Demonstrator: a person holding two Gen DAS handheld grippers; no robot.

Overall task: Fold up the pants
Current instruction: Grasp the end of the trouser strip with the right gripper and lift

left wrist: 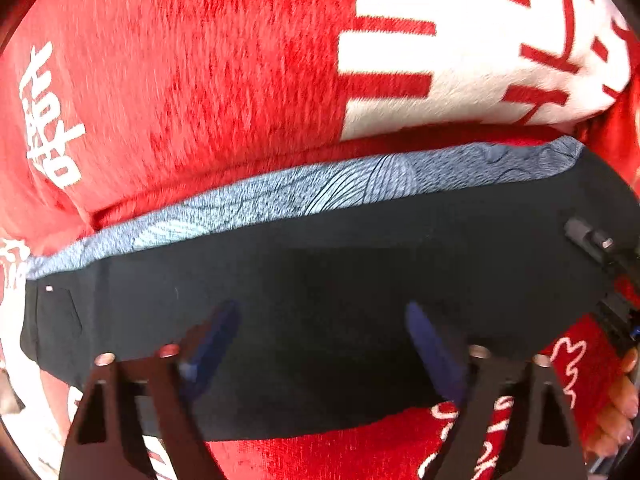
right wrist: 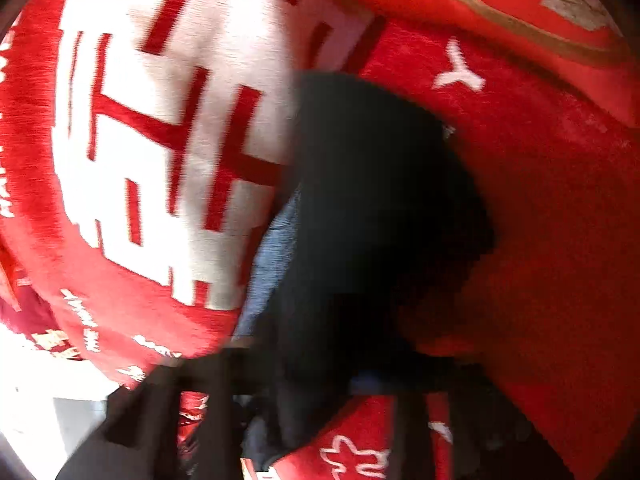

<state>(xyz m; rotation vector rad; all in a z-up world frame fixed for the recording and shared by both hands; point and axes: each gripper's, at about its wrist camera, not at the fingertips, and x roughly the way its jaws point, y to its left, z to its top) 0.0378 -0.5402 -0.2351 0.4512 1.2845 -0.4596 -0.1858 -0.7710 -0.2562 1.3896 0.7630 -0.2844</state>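
Black pants (left wrist: pixel 320 272) lie as a wide band across a red blanket (left wrist: pixel 180 92) with white characters, and a blue-grey patterned strip (left wrist: pixel 304 192) runs along their far edge. We judge that strip to be an inner lining or a second layer showing past the fold, though we cannot tell which. Our left hand-held gripper (left wrist: pixel 320 344) hovers over the near half of the pants with its blue-padded fingers (left wrist: pixel 216 340) spread wide and nothing between them, so it is released. We take that stance as readiness to press or pinch the near edge for the next fold.

At the right end, part of the right hand-held gripper (left wrist: pixel 600 248) reaches the pants, with a bare hand (left wrist: pixel 624 408) behind it. From the right wrist view, badly blurred, the pants (right wrist: pixel 372 208) run away from the camera in a dark mass, and cloth seems bunched between the right hand-held gripper's (right wrist: pixel 312 392) arms. We cannot tell whether it is clenched on the fabric or merely over it. If it does hold that end, this would keep the band taut while the left works.
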